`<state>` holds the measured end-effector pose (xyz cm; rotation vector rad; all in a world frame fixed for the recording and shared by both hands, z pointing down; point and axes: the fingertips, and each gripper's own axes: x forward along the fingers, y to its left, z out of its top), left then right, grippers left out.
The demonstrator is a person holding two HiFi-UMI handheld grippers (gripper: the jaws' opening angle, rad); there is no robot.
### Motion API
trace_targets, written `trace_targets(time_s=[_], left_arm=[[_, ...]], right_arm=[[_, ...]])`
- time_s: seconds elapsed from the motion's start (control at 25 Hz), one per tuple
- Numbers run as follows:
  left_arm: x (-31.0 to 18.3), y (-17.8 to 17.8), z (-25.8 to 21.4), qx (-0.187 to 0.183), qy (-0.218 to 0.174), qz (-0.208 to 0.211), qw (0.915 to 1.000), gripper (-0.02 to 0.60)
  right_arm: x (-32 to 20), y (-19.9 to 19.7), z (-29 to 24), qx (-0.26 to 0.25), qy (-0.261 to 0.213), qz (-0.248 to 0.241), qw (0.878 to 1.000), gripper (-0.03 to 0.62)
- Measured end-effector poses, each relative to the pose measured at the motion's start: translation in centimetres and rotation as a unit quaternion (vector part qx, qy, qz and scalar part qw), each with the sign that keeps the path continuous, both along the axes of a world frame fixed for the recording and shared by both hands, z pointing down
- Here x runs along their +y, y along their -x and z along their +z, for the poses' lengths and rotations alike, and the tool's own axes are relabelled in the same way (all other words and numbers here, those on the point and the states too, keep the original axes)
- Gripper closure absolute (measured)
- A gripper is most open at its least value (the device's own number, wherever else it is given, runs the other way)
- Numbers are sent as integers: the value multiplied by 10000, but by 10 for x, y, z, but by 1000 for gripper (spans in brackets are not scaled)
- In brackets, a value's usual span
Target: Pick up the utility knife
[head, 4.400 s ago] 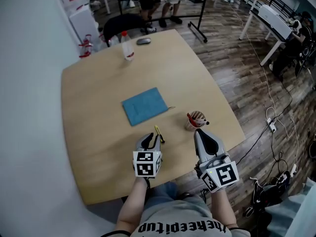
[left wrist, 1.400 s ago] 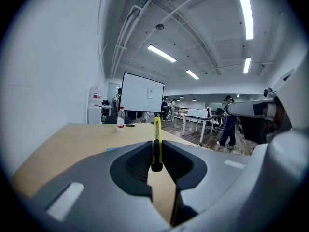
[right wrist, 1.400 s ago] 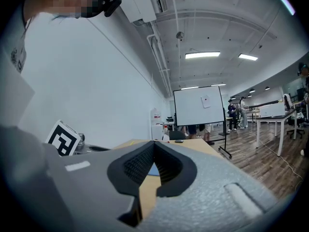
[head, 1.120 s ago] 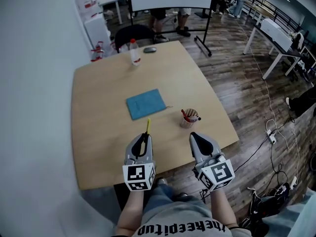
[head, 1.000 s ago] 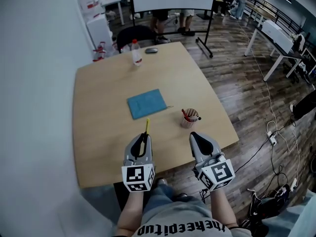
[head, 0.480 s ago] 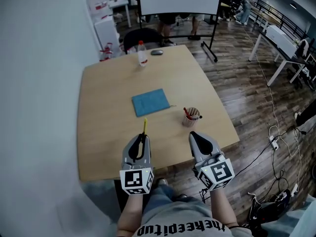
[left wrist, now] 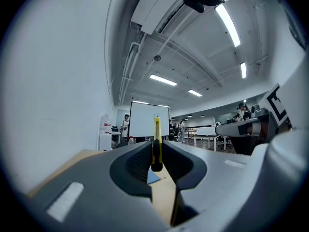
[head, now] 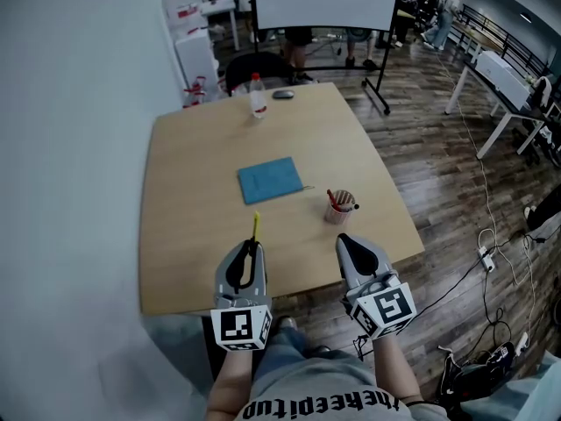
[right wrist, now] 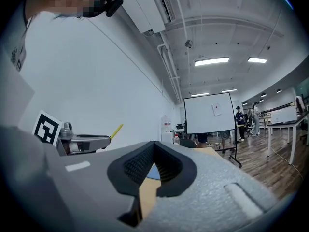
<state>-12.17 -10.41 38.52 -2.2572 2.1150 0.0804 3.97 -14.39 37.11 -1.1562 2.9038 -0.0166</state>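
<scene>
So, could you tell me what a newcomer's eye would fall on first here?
The yellow utility knife, clamped in the left gripper and held over the near edge of the table. Beyond it lie a blue pad at mid-table and a cup of pens ahead of the shut, empty right gripper.

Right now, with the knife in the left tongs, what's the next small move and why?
Probably hold the clamp and lift slightly, keeping level. The slim yellow utility knife is pinched between the left tongs, its end pointing forward over the tan wooden table, short of the blue rectangular mat, so straight up looks safest.
</scene>
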Motion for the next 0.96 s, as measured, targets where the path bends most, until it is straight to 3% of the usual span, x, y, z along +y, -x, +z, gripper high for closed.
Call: trace_targets(time_s=[0.96], left_arm=[[12,-17,-20,52,-291,60,9995,497]], right_arm=[[6,-16,-1,-54,-25,82,9999,592]])
